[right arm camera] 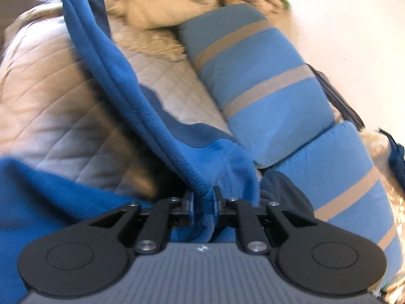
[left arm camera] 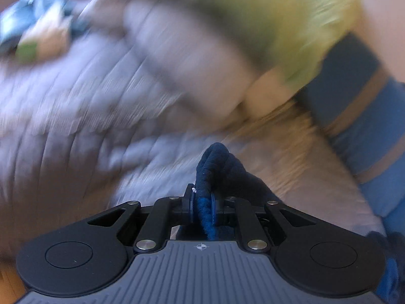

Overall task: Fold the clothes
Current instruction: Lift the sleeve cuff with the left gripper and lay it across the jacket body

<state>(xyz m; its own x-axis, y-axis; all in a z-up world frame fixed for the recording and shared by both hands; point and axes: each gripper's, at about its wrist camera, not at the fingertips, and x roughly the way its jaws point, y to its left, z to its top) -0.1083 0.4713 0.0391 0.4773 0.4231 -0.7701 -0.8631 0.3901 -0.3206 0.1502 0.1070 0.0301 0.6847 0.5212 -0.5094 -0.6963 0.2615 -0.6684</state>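
Observation:
A blue fleece garment (right arm camera: 141, 93) with a navy trim hangs stretched above a quilted bed. My right gripper (right arm camera: 203, 200) is shut on a bunched fold of the bright blue fleece, which runs up and to the left from the jaws. In the left wrist view my left gripper (left arm camera: 202, 202) is shut on a thick navy hem (left arm camera: 215, 162) of the same garment, which bulges out past the fingertips. More blue fleece (right arm camera: 45, 197) drapes at the lower left of the right wrist view. The left wrist view is heavily motion-blurred.
A grey quilted bedspread (right arm camera: 50, 96) lies beneath. Blue bolster cushions with grey stripes (right arm camera: 265, 81) line the right side along a pale wall (right arm camera: 354, 38). A beige fluffy blanket (right arm camera: 157, 2) lies beyond, with a yellow-green fuzzy item (left arm camera: 291, 25) and a blurred heap of clothes (left arm camera: 33, 25).

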